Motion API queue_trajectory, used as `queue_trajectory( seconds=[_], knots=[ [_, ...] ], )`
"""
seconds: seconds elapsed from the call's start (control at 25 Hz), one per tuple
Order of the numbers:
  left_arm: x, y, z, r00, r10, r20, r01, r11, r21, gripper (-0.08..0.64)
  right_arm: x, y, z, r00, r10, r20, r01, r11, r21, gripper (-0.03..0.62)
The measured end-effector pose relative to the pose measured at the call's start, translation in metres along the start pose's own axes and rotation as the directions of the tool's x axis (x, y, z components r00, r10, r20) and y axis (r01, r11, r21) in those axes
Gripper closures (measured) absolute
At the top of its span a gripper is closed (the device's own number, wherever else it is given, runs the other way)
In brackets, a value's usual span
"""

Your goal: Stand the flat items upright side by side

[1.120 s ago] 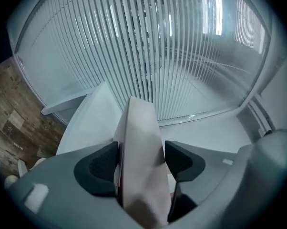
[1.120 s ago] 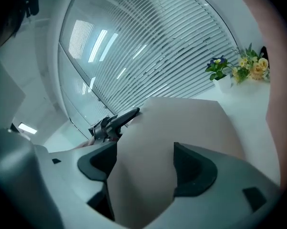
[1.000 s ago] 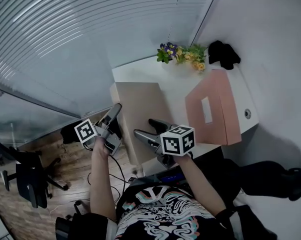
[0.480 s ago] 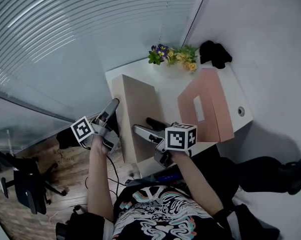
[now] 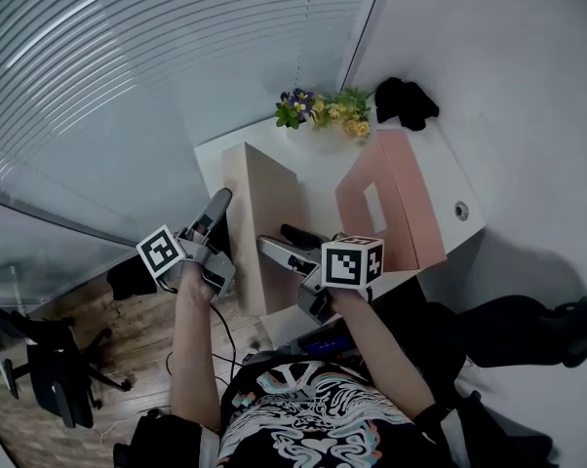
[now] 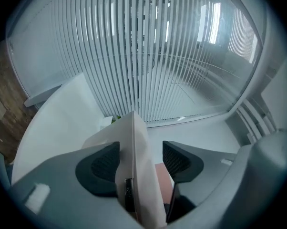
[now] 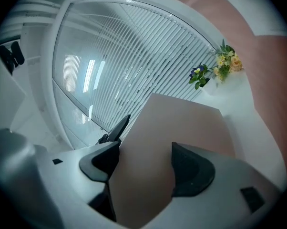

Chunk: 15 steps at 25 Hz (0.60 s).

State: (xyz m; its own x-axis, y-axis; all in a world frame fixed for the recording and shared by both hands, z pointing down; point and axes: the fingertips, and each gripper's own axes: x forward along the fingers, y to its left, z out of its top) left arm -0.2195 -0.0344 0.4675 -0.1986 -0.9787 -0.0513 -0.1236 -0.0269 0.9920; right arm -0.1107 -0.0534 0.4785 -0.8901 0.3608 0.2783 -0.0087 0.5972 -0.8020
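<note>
Yellow and purple flowers [image 5: 323,112] stood at the white desk's [image 5: 456,178] far edge, a black object [image 5: 403,100] just beside. Office chair [image 5: 50,364] sat on wood flooring [image 5: 123,337].

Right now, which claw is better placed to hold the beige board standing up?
Probably left. The left claw straddles the thin edge of the beige board, ready to pinch. The right claw is closing its jaws, but they only face the board's flat side, with nothing between them.
</note>
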Motion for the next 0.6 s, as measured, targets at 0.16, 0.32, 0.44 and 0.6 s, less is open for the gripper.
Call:
queue_trajectory(
  seconds=[0.16,0.32,0.44,0.6],
  knots=[
    [0.006,-0.005,-0.003,0.999,0.042,-0.011,-0.042,0.998,0.053,0.293,-0.004,0.002,0.003,0.999,0.03,0.021,-0.031,0.999,0.044,0.283],
    [0.005,-0.011,0.0,0.999,0.044,0.013,-0.045,0.998,0.047,0.296,-0.003,0.006,0.006,0.996,0.073,0.045,-0.077,0.992,0.101,0.3],
    [0.0,-0.015,0.002,0.999,0.047,0.025,-0.048,0.998,0.045,0.296,-0.002,0.011,0.005,0.994,0.104,0.046,-0.109,0.987,0.117,0.31],
    [-0.003,-0.019,0.005,0.999,0.037,0.036,-0.039,0.998,0.043,0.299,-0.001,0.014,0.005,0.988,0.137,0.066,-0.145,0.978,0.152,0.31]
  ],
)
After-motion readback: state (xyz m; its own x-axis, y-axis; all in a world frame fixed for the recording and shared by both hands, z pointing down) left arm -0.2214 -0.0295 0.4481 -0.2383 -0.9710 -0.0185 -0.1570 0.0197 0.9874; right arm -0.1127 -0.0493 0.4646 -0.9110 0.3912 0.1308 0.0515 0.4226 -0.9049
